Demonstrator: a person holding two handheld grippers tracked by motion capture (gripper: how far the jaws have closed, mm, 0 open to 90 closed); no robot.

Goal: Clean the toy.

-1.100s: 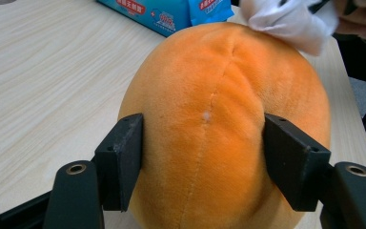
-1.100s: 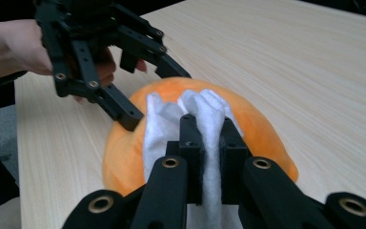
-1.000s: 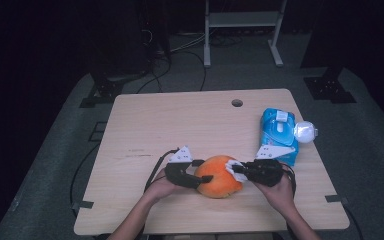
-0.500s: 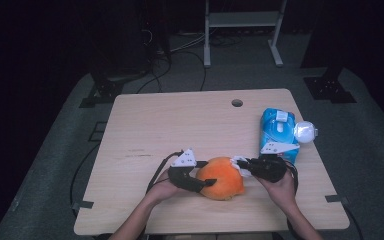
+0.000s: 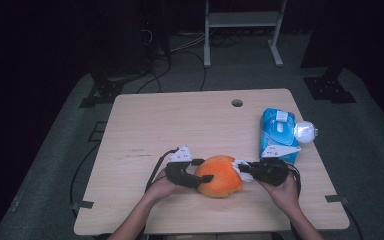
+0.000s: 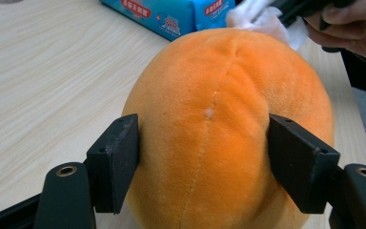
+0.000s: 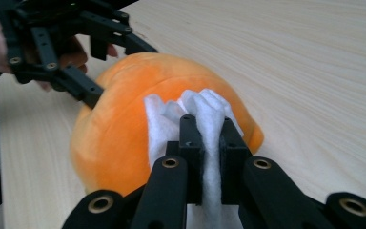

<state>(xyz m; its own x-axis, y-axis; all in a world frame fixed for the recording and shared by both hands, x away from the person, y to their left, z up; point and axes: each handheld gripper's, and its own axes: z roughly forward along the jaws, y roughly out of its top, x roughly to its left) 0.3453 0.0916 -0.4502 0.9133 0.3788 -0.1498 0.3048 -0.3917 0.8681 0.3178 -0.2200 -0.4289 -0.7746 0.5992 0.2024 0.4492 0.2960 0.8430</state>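
A round orange plush toy (image 5: 220, 176) lies near the table's front edge. My left gripper (image 5: 203, 170) reaches in from the left. Its two black pads (image 6: 116, 160) press into the plush's (image 6: 219, 129) sides, and the jaws have just been easing a little wider with the plush still between them. My right gripper (image 5: 242, 170) comes from the right, shut on a white wipe (image 7: 205, 107). The wipe is held against the plush's (image 7: 114, 138) surface, opposite the left gripper (image 7: 119, 74).
A blue pack of wipes (image 5: 278, 132) lies at the right of the wooden table (image 5: 180, 120), just behind my right hand. A white round object (image 5: 305, 132) sits at its right. A cable hole (image 5: 237, 103) is near the back edge.
Both hands have stayed where they were. The plush has shifted only slightly between the two grippers.
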